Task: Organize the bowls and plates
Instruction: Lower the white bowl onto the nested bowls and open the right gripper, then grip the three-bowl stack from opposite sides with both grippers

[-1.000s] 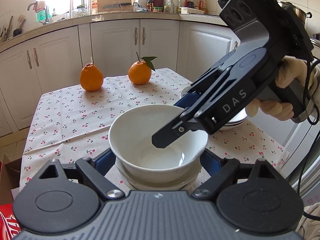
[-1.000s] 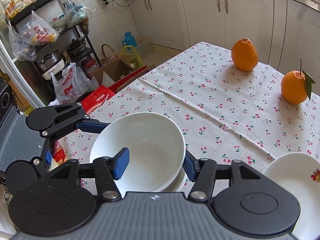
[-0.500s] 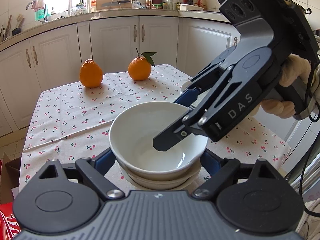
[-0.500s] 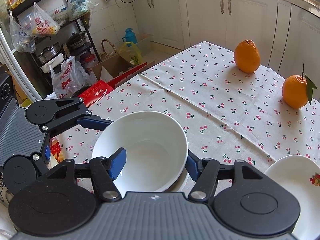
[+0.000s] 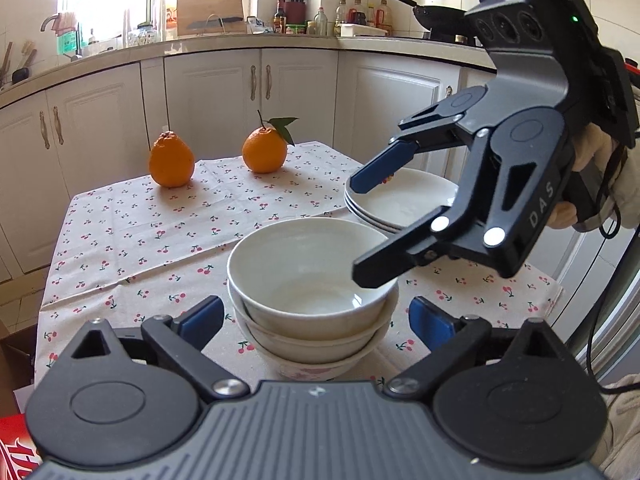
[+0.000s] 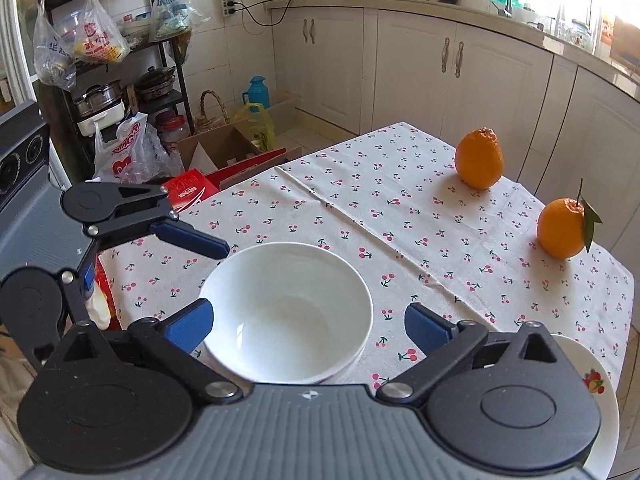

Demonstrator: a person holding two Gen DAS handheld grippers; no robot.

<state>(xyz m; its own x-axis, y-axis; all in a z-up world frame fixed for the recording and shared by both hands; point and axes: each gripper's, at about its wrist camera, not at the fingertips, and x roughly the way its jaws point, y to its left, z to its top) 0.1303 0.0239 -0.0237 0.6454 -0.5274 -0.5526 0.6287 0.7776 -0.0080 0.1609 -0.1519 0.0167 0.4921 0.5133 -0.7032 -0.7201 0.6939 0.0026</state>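
Observation:
A stack of three white bowls (image 5: 312,300) stands on the cherry-print tablecloth near its front edge; it also shows in the right wrist view (image 6: 286,312). A stack of white plates (image 5: 400,202) sits to its right, and its rim shows in the right wrist view (image 6: 596,408). My left gripper (image 5: 316,318) is open, its blue pads either side of the bowl stack without touching. My right gripper (image 5: 366,228) is open and empty, raised above the bowls' right rim; in its own view (image 6: 308,324) the pads straddle the top bowl.
Two oranges (image 5: 172,160) (image 5: 265,152) sit at the far side of the table (image 5: 132,232). White cabinets and a cluttered counter (image 5: 240,40) lie behind. Boxes, bags and a shelf (image 6: 120,92) stand on the floor left of the table.
My right gripper opened, let go of the top bowl and lifted up and to the right. My left gripper drew back a little, so the three-bowl stack shows.

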